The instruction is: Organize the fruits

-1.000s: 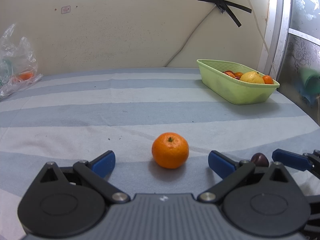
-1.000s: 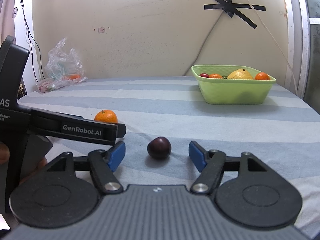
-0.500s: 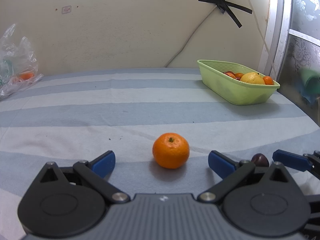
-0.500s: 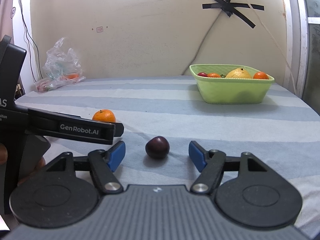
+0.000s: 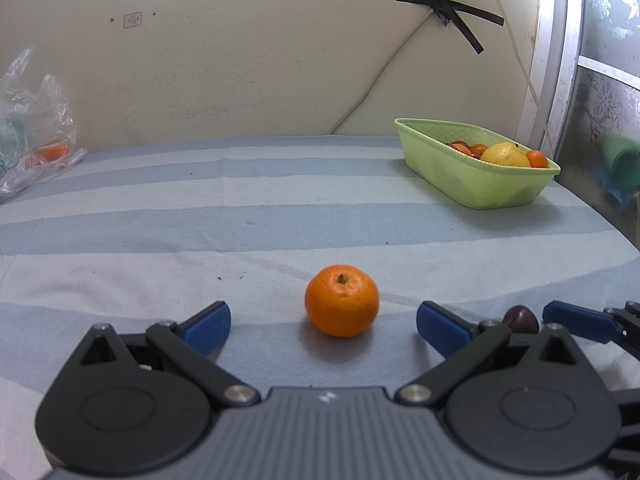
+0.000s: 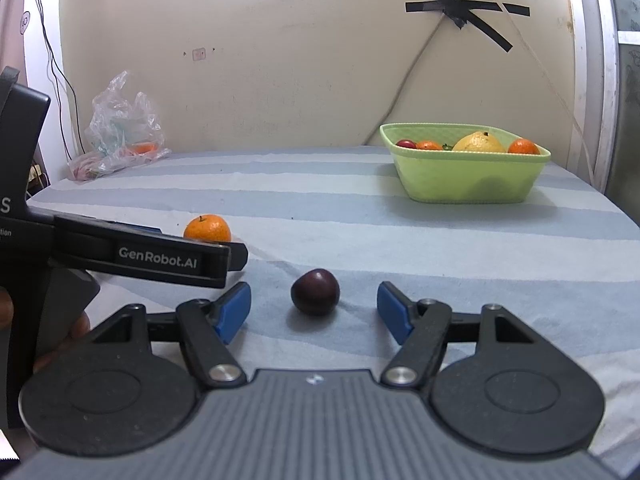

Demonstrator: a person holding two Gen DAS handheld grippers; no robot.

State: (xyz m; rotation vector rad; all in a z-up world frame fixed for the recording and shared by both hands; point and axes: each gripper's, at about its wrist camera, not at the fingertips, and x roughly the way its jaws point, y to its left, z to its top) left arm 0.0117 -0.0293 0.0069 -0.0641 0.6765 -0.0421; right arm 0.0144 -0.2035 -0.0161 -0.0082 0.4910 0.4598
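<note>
A round, dimpled orange (image 5: 341, 300) sits stem-up on the striped blue-and-white cloth of the table (image 5: 280, 224). It lies between the blue pads of the left gripper (image 5: 323, 322), just ahead of their tips and touching neither; the jaws stand wide. A smooth, dark, nearly round plum (image 6: 315, 291) rests in the same way between the wide jaws of the right gripper (image 6: 314, 312), with clear gaps on both sides. Neither fruit shows a long axis. A pale green plastic basket (image 6: 464, 178) with a textured rim stands well apart, holding more fruit. A crinkled clear bag (image 6: 120, 136) lies by the wall.
</note>
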